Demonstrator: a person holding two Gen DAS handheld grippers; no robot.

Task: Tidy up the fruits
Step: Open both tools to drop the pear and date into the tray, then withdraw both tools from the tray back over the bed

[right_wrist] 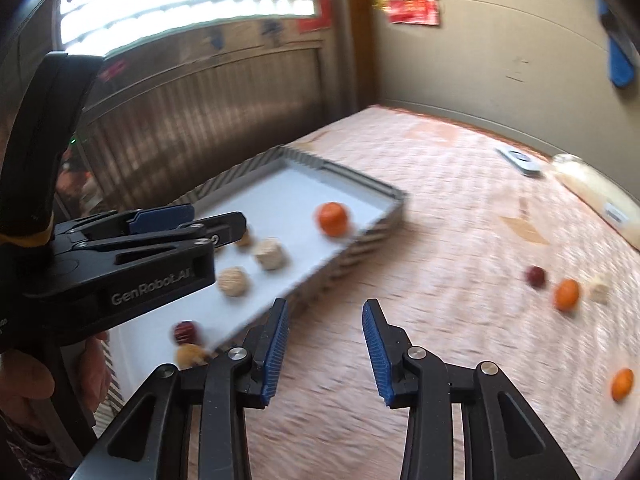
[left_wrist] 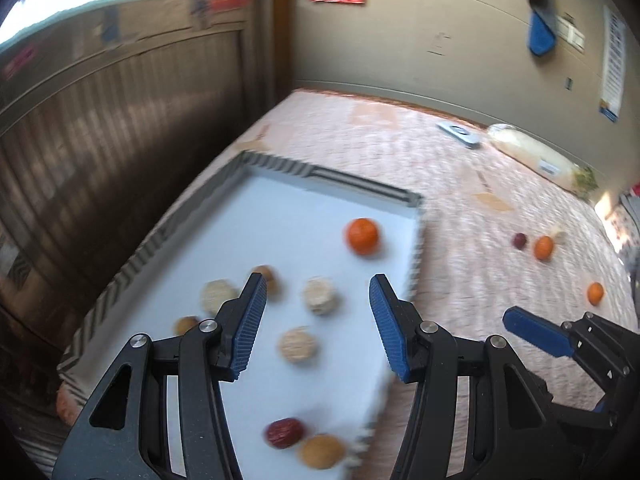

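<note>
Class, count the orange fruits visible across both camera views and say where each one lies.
3. One orange lies in the tray; two lie on the bedspread to its right, one farther, one nearer. Others may be hidden.

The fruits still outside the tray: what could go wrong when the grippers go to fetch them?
1. The orange fruits and the dark red fruit are small and round on a soft patterned cover; open jaws may nudge them so they roll.
2. The orange in the tray lies near the low right wall; a bump may send it out.
3. The left gripper and right gripper, both open and empty, are close together and may collide.
</note>
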